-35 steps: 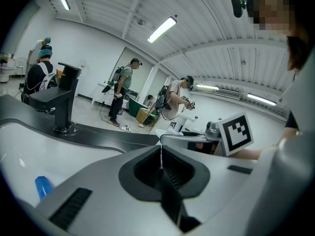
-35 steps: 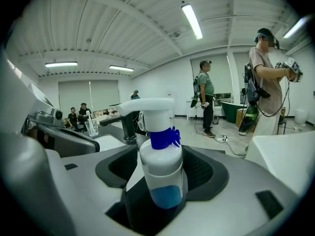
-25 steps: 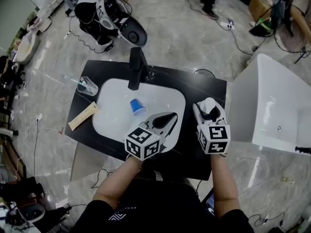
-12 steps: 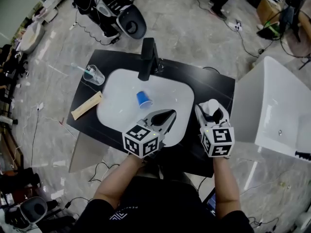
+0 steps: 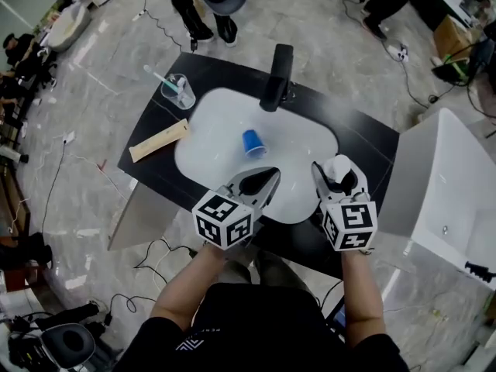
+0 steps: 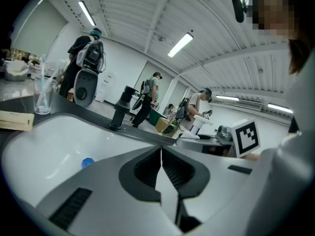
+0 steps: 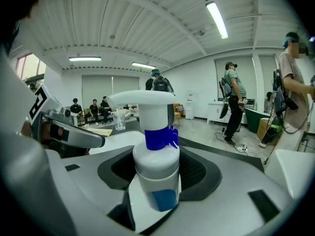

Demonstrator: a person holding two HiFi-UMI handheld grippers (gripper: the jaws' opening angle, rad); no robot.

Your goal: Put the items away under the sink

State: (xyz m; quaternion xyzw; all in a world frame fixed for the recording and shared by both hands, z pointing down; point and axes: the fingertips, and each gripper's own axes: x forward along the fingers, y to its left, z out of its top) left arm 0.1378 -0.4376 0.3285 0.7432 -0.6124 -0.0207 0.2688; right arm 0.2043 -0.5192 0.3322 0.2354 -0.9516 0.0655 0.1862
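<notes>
Currently | left gripper [image 6: 161, 150] pressed together | right gripper [image 7: 156, 183] pinching pump bottle [image 7: 156, 159]; blue collar [image 7: 158, 137] unseen overhead

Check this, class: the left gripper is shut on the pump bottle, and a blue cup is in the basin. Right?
No: the right gripper is shut on the pump bottle, per the right gripper view; the blue cup is in the basin.
</notes>
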